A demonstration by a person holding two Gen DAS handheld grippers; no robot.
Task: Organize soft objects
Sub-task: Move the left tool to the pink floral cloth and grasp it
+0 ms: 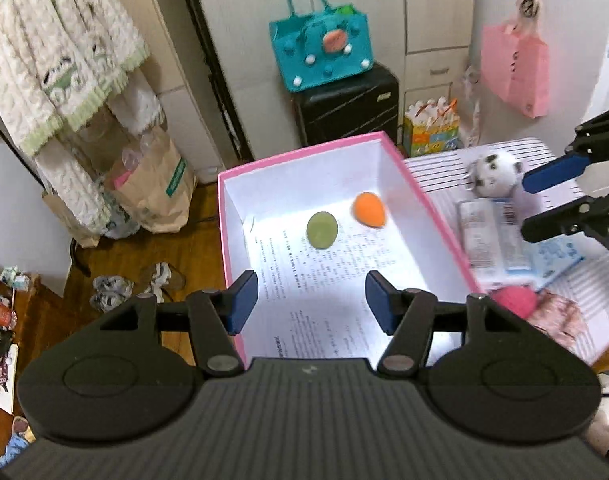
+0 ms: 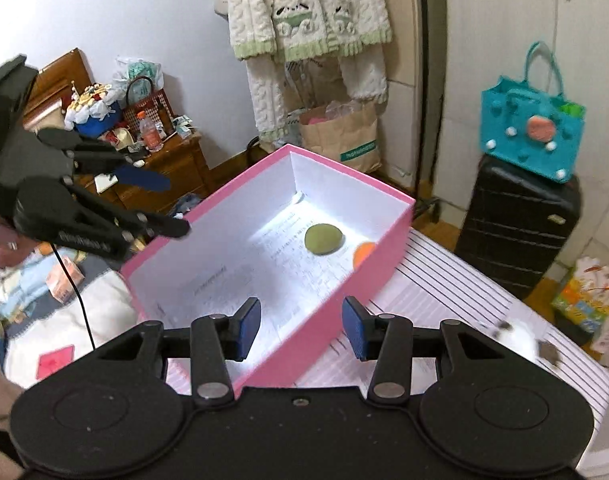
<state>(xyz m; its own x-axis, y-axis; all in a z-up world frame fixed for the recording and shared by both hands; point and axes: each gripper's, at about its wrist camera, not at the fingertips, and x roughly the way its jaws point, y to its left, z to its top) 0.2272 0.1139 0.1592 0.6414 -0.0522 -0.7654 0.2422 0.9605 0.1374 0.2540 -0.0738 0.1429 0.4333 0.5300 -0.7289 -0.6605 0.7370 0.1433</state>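
Note:
A pink box (image 1: 436, 216) with a white inside holds a green soft ball (image 1: 321, 229) and an orange soft egg (image 1: 369, 209) on printed paper. My left gripper (image 1: 310, 300) is open and empty above the box's near end. My right gripper (image 2: 301, 322) is open and empty over the box's near right wall (image 2: 344, 304); it also shows in the left wrist view (image 1: 540, 204), near a white plush toy (image 1: 492, 174). A pink pompom (image 1: 514, 300) lies right of the box. The green ball (image 2: 323, 239) and orange egg (image 2: 362, 252) show in the right wrist view.
The striped table top (image 2: 444, 280) carries packets (image 1: 488, 236) and a pinkish cloth (image 1: 560, 316). A black suitcase (image 1: 348, 108) with a teal bag (image 1: 322, 52) stands behind. A paper bag (image 1: 160, 188) and hanging clothes (image 1: 56, 60) are at left.

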